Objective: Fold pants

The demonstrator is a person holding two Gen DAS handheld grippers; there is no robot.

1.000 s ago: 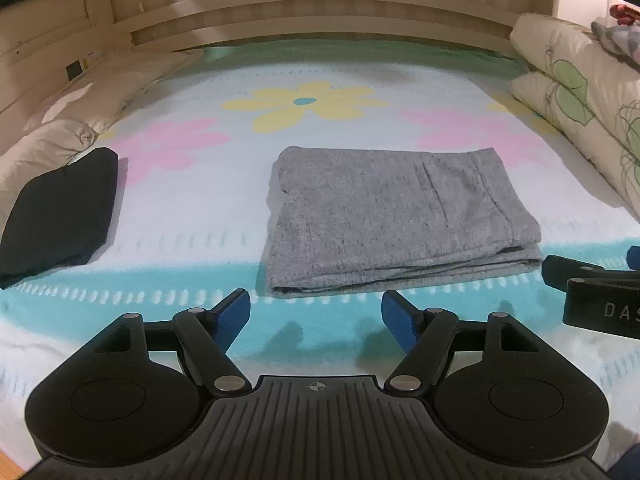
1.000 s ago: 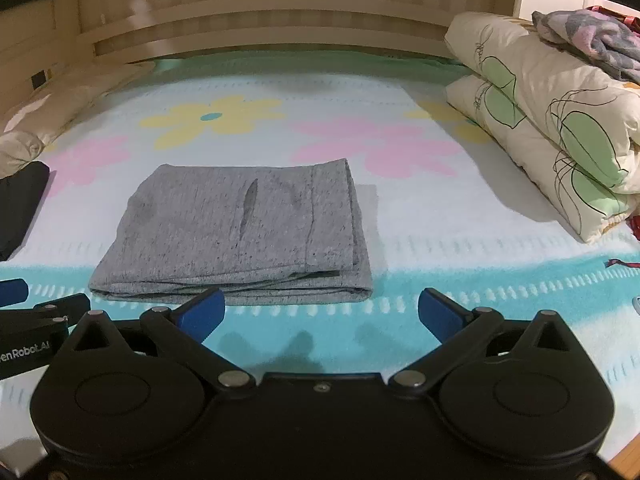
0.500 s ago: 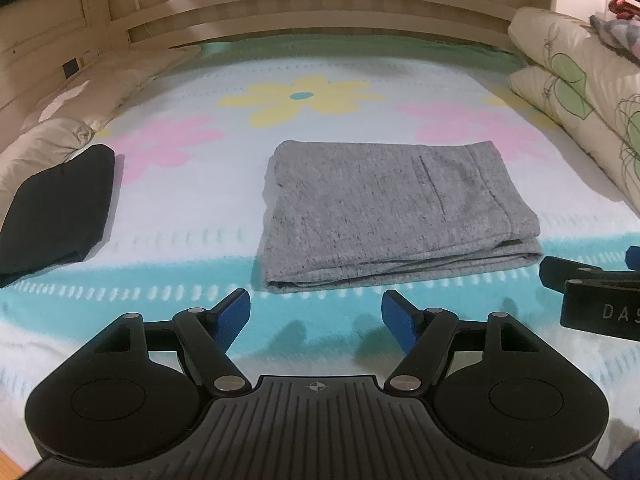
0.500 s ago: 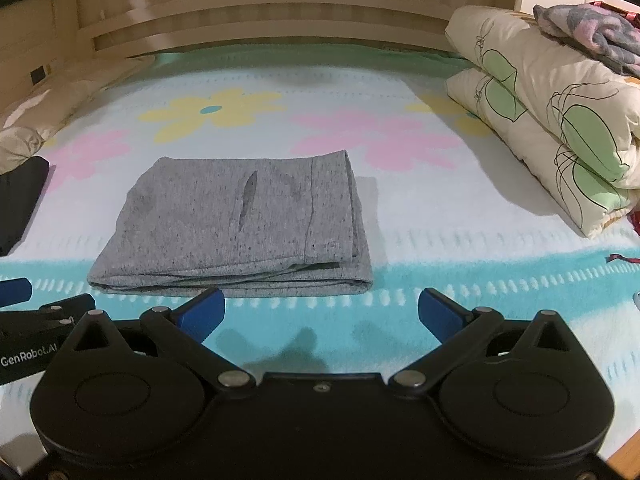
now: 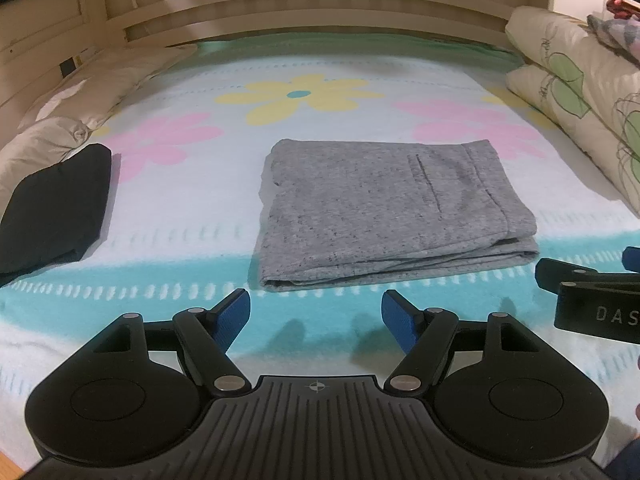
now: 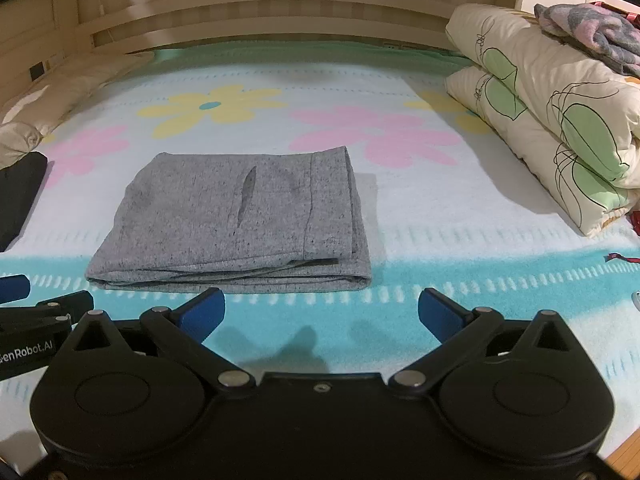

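Observation:
The grey pants lie folded in a flat rectangle on the flowered bedspread, with the layered edges toward me; they also show in the right wrist view. My left gripper is open and empty, a short way in front of the pants' near edge. My right gripper is open and empty, also just in front of that edge, toward its right end. The right gripper's side shows at the right of the left wrist view, and the left gripper's side shows at the left of the right wrist view.
A folded black garment lies at the left on the bedspread. A beige pillow runs along the left side. A folded floral duvet with a patterned cloth on top sits at the right. A wooden headboard closes the far end.
Both grippers have drawn back slightly and risen, so the pants sit a little farther off. The pants have not moved. Both grippers stayed open.

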